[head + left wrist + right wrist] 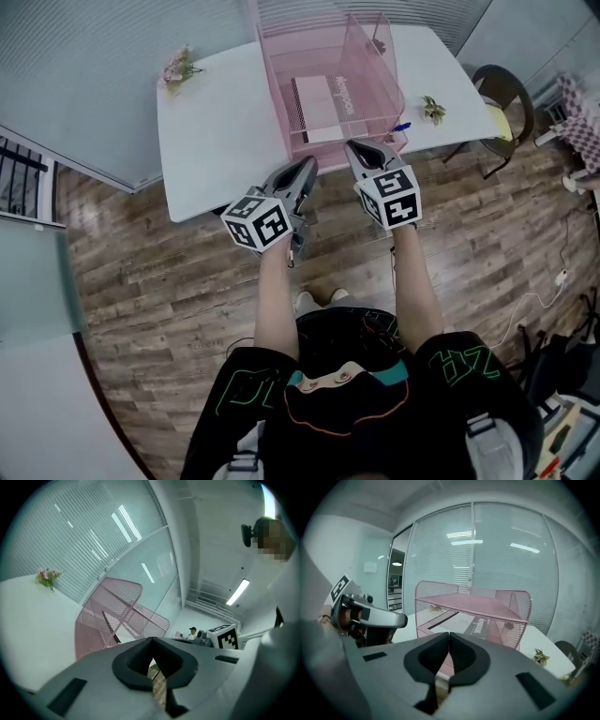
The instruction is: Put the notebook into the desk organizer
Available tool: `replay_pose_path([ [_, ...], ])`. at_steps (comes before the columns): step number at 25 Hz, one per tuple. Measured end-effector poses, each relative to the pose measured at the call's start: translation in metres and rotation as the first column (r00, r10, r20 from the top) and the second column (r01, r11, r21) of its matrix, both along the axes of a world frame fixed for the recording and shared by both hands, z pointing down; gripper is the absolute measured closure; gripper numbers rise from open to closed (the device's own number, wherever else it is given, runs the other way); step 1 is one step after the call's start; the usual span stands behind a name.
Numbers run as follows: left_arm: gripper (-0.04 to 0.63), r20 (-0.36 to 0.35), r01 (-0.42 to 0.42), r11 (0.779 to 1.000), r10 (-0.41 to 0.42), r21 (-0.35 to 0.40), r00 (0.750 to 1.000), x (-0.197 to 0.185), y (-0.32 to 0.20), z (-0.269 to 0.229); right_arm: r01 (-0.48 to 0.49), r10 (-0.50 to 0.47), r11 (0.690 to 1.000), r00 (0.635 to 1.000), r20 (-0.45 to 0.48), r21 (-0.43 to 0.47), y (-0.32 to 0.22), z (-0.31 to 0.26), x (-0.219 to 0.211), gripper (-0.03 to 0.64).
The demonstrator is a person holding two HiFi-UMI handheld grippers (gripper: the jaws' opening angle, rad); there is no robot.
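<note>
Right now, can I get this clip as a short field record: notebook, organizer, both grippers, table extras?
notebook: lying flat in the desk organizer's bottom tier
desk organizer: pink mesh, on the white table
left gripper: shut, empty, before the table's near edge
right gripper: shut, empty, at the organizer's front
extras: blue pen, pink flower sprig, green sprig

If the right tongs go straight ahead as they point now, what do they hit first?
Most likely the pink desk organizer: the shut right tongs aim into its lower tier, where the notebook already lies. Its front lip looks nearest, though depth is unclear.
</note>
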State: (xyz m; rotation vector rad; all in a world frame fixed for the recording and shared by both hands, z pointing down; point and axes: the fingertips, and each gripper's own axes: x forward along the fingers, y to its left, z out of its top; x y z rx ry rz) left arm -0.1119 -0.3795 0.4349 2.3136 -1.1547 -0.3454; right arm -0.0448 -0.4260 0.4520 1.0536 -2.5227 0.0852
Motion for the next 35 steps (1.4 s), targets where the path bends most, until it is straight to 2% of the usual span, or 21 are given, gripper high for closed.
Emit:
replay_pose_path([
  [3,0.601,0.084,0.023,0.999,-0.027,0.042,0.996,0.005,0.004,-0.008,-0.024,0.024,1.0,0.994,0.111,0.001,0.01,-0.016,0.012,0.614],
  [6,0.601,0.178,0.051,0.995,-0.066,0.085,0.982,0.011,0.009,-0.015,-0.046,0.043,0.999,0.98,0.193,0.009,0.022,-0.032,0.026,0.614],
  [9,0.6,0.291,0.084,0.988,-0.119,0.129,0.949,0.016,0.017,-0.022,-0.076,0.07,0.997,0.971,0.227,0.02,0.033,-0.043,0.039,0.614],
  [11,0.6,0.337,0.107,0.982,-0.154,0.153,0.929,0.019,0.021,-0.026,-0.103,0.093,0.994,0.966,0.241,0.027,0.04,-0.048,0.05,0.614],
  [15,0.6,0.348,0.145,0.969,-0.209,0.201,0.914,0.024,0.032,-0.039,-0.169,0.15,0.984,0.952,0.265,0.049,0.053,-0.057,0.074,0.615],
  [18,0.6,0.341,0.159,0.963,-0.227,0.216,0.912,0.029,0.04,-0.044,-0.197,0.175,0.979,0.947,0.268,0.058,0.063,-0.06,0.089,0.614],
  [23,0.6,0.339,0.158,0.957,-0.236,0.243,0.911,0.042,0.048,-0.057,-0.206,0.172,0.974,0.944,0.281,0.097,0.075,-0.076,0.103,0.614],
  [29,0.598,0.363,0.186,0.945,-0.279,0.271,0.889,0.041,0.055,-0.065,-0.219,0.17,0.966,0.939,0.299,0.137,0.083,-0.09,0.11,0.614],
  [35,0.598,0.361,0.182,0.945,-0.275,0.272,0.891,0.043,0.059,-0.065,-0.218,0.163,0.962,0.941,0.296,0.163,0.09,-0.092,0.112,0.614],
])
